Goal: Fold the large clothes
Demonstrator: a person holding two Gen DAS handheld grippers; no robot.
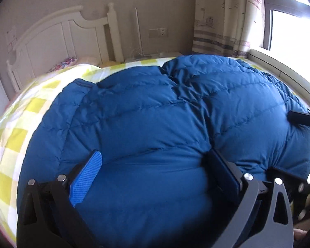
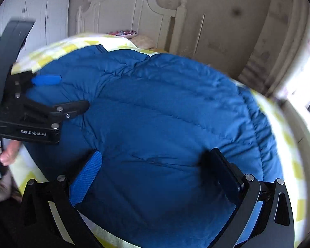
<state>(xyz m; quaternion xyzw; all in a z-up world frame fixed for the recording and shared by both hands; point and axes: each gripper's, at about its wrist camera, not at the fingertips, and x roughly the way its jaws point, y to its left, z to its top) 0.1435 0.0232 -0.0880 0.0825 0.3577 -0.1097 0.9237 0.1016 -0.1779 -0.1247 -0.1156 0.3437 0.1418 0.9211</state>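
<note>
Left gripper (image 1: 153, 175) jaws wide, holding nothing, right over near hem of blue down jacket (image 1: 155, 111). Right gripper (image 2: 155, 177) jaws equally wide and empty, low over same garment further along that edge. Jacket spread flat on bed (image 1: 16, 136) with yellow checked sheet, long axis running away from both jaws toward white headboard (image 1: 57, 33). Puffy body directly ahead of each gripper, near edge beneath them. Left gripper (image 2: 72, 95) seen from right wrist, alongside and level, neither clearly nearer. Likely next: pinch near edge, carry toward headboard.
</note>
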